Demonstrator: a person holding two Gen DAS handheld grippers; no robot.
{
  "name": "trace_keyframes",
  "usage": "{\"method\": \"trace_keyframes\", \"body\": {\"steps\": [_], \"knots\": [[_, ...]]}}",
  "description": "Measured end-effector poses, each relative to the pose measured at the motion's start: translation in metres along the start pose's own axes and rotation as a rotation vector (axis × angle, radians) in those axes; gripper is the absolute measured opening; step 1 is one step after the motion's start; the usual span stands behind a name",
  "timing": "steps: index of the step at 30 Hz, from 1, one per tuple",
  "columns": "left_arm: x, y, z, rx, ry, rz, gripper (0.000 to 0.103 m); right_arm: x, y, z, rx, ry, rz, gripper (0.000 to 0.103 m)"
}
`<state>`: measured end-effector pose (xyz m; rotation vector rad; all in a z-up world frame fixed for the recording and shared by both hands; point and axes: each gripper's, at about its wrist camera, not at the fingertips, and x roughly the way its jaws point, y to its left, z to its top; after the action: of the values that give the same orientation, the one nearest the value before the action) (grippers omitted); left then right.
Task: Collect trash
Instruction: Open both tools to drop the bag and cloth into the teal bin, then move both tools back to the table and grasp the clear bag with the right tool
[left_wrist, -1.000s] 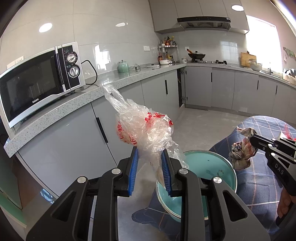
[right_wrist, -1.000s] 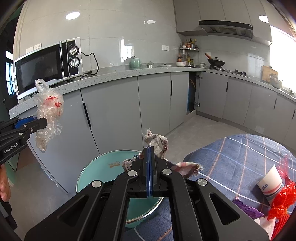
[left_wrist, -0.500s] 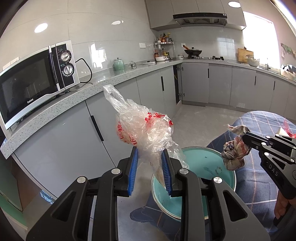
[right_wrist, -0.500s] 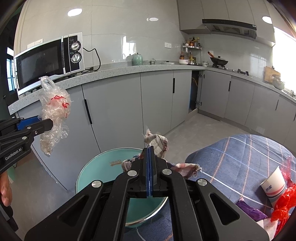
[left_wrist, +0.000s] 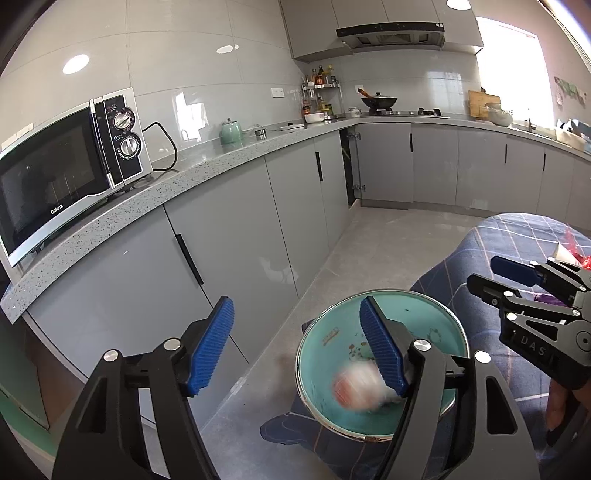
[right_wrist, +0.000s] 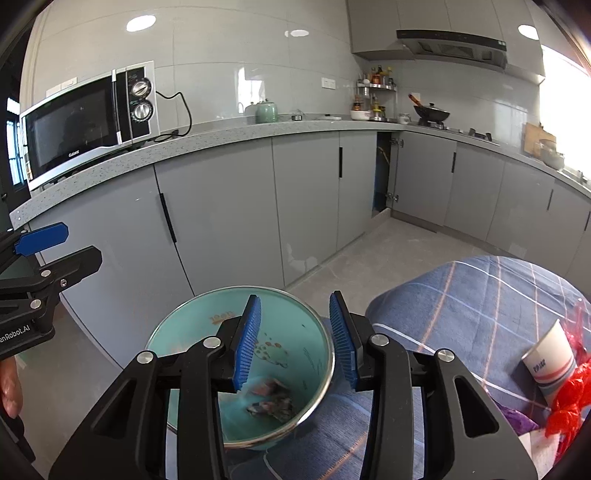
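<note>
A: Anything blurred in the left wrist view?
B: Yes, a white and red smear (left_wrist: 360, 386) inside the teal basin (left_wrist: 314, 354), partly behind one pad of the left tongs (left_wrist: 297, 345). Too smeared to identify.

A: And in the right wrist view?
B: Crumpled scraps (right_wrist: 271, 400) in the basin bottom, hazy, partly behind the right tongs (right_wrist: 295, 341). Paper cup (right_wrist: 550, 363) print too small to read. Red plastic (right_wrist: 567, 402) cut off by the lens edge. Only fingertips (right_wrist: 9, 387) visible at the left border.

Microwave (left_wrist: 70, 166) on counter (left_wrist: 207, 173); wok (left_wrist: 378, 100) far back.
</note>
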<state>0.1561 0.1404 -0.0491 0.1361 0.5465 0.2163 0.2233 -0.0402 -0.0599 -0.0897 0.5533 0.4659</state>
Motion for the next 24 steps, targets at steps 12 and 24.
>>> {"method": "trace_keyframes", "body": {"steps": [12,24], "knots": [[-0.009,-0.010,0.000,0.028,-0.015,-0.016,0.077,-0.023,-0.009,-0.010,-0.002,-0.004,-0.073,0.044],[-0.014,-0.034,-0.006,0.076,-0.020,-0.043,0.082,-0.064,-0.030,-0.026,0.018,-0.006,-0.161,0.050]]}}
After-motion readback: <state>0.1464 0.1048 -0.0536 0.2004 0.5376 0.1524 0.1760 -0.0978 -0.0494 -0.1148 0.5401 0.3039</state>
